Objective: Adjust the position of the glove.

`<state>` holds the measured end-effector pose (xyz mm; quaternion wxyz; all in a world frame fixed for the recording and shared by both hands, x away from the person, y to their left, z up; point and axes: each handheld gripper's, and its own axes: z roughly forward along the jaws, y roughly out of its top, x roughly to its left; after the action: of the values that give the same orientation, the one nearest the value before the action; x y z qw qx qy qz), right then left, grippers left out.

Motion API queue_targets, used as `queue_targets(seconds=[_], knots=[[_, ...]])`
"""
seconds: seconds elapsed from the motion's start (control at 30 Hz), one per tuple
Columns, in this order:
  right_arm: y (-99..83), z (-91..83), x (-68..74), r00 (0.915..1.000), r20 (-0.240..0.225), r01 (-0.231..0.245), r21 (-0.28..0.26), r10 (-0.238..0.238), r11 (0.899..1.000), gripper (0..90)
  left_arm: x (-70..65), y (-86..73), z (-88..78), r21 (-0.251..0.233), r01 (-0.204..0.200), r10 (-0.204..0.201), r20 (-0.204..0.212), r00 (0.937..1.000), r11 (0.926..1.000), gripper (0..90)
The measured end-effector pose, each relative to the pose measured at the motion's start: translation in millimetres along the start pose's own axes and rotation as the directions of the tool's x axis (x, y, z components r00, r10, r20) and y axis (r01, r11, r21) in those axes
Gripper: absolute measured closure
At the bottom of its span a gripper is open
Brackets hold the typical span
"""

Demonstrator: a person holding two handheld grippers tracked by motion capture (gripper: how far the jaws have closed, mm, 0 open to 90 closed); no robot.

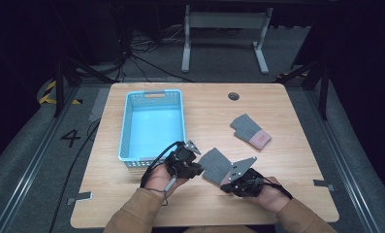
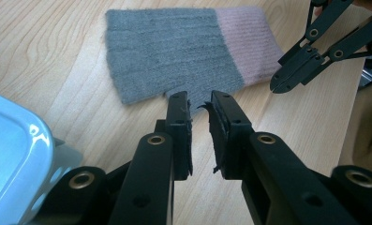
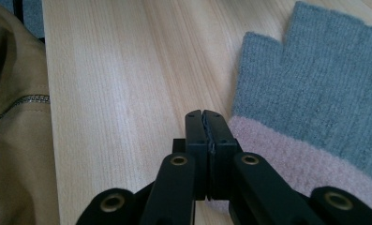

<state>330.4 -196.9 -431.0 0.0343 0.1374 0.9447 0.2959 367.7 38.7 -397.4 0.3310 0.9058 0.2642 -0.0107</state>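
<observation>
- Wooden table [image 1: 287, 145]: bears every item listed.
- Light-blue perforated basket [image 1: 152, 124]: left of centre.
- Grey fingerless glove with pink cuff [image 1: 215, 164]: flat near the front edge, between both grippers.
- Second matching glove [image 1: 250, 130]: right of centre, well apart.
- Left gripper [image 2: 200, 108]: jaws slightly apart at the near glove's grey edge.
- Right gripper [image 3: 204, 121]: jaws pressed together beside the pink cuff, clamping nothing visible.

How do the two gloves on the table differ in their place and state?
The near glove lies between the two grippers, close to the person; the far glove lies apart, farther up the table. The left gripper, slightly open, meets the near glove's edge, and the shut right gripper sits at its pink cuff; nothing touches the far glove. Both are grey knit with a pink cuff and lie flat on the wood, outside the blue basket.
</observation>
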Motion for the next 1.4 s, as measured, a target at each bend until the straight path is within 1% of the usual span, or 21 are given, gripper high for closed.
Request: queue_targets(seconds=[0.23, 0.33, 0.43, 0.63, 0.73, 0.77, 0.93, 1.0, 1.03, 1.07, 1.13, 1.2, 1.23, 1.3, 1.4], knots=[[0.2, 4.4, 2.8, 0.9999, -0.013, 0.008, 0.017, -0.008, 1.000, 90.0, 0.2, 0.2, -0.3, -0.002, 0.000, 0.000, 0.002, 1.0000, 1.0000, 78.7], [-0.3, 4.9, 2.4, 0.9999, -0.011, 0.007, 0.017, -0.007, 1.000, 90.0, 0.1, 0.3, -0.4, -0.002, 0.001, -0.001, 0.002, 1.0000, 1.0000, 78.7], [-2.3, 4.9, -0.5, 1.0000, 0.001, -0.006, 0.023, 0.006, 1.000, 90.0, -0.1, 0.5, -0.2, 0.000, -0.002, 0.002, 0.003, 1.0000, 1.0000, 78.7], [-4.6, 4.2, -3.4, 0.9997, 0.019, -0.016, 0.032, 0.016, 0.999, 90.0, 0.2, 0.6, -0.1, 0.001, 0.000, 0.000, 0.005, 1.0000, 1.0000, 78.6], [-6.7, 2.7, -6.4, 0.9995, 0.028, -0.013, 0.033, 0.012, 0.999, 90.0, 0.3, 0.8, 0.1, 0.003, -0.002, 0.002, 0.007, 1.0000, 1.0000, 78.6], [-7.5, 2.0, -7.0, 0.9992, 0.032, -0.024, 0.031, 0.023, 0.999, 90.0, 0.6, 1.1, 0.3, 0.004, -0.001, 0.001, 0.010, 1.0000, 1.0000, 78.5], [-11.0, 0.2, -10.6, 0.9980, 0.047, -0.043, 0.034, 0.042, 0.998, 90.0, 1.6, 2.0, 1.0, 0.007, 0.008, -0.008, 0.029, 0.9996, 0.9999, 76.8], [-12.9, -0.7, -13.2, 0.9978, 0.052, -0.042, 0.036, 0.040, 0.998, 90.0, 1.7, 2.5, 0.8, 0.011, 0.007, -0.008, 0.029, 0.9996, 0.9999, 76.6], [-14.6, -1.4, -14.9, 0.9965, 0.064, -0.055, 0.033, 0.053, 0.998, 90.0, 1.9, 3.0, 0.9, 0.010, 0.006, -0.007, 0.030, 0.9995, 0.9999, 76.6], [-14.6, -1.4, -14.9, 0.9965, 0.064, -0.055, 0.033, 0.053, 0.998, 90.0, 1.9, 3.0, 0.9, 0.010, 0.006, -0.007, 0.030, 0.9995, 0.9999, 76.6], [-17.2, -2.8, -17.3, 0.9951, 0.070, -0.072, 0.032, 0.070, 0.997, 90.0, 2.3, 3.6, 1.3, 0.007, 0.007, -0.008, 0.034, 0.9994, 0.9999, 76.6], [-17.9, -3.5, -18.3, 0.9952, 0.070, -0.071, 0.033, 0.069, 0.997, 90.0, 2.2, 3.8, 1.2, 0.006, 0.008, -0.008, 0.036, 0.9993, 1.0000, 76.6], [-19.0, -4.0, -19.1, 0.9939, 0.074, -0.084, 0.030, 0.082, 0.996, 90.0, 1.8, 4.2, 1.3, 0.002, 0.008, -0.008, 0.036, 0.9993, 1.0000, 76.6], [-19.8, -4.3, -20.1, 0.9940, 0.077, -0.081, 0.033, 0.078, 0.996, 90.0, 1.6, 4.3, 1.4, 0.003, 0.007, -0.007, 0.037, 0.9993, 1.0000, 76.6], [-21.8, -4.9, -22.4, 0.9925, 0.085, -0.091, 0.035, 0.088, 0.995, 90.0, 1.6, 4.6, 1.8, 0.003, 0.007, -0.007, 0.038, 0.9992, 1.0000, 76.7]])
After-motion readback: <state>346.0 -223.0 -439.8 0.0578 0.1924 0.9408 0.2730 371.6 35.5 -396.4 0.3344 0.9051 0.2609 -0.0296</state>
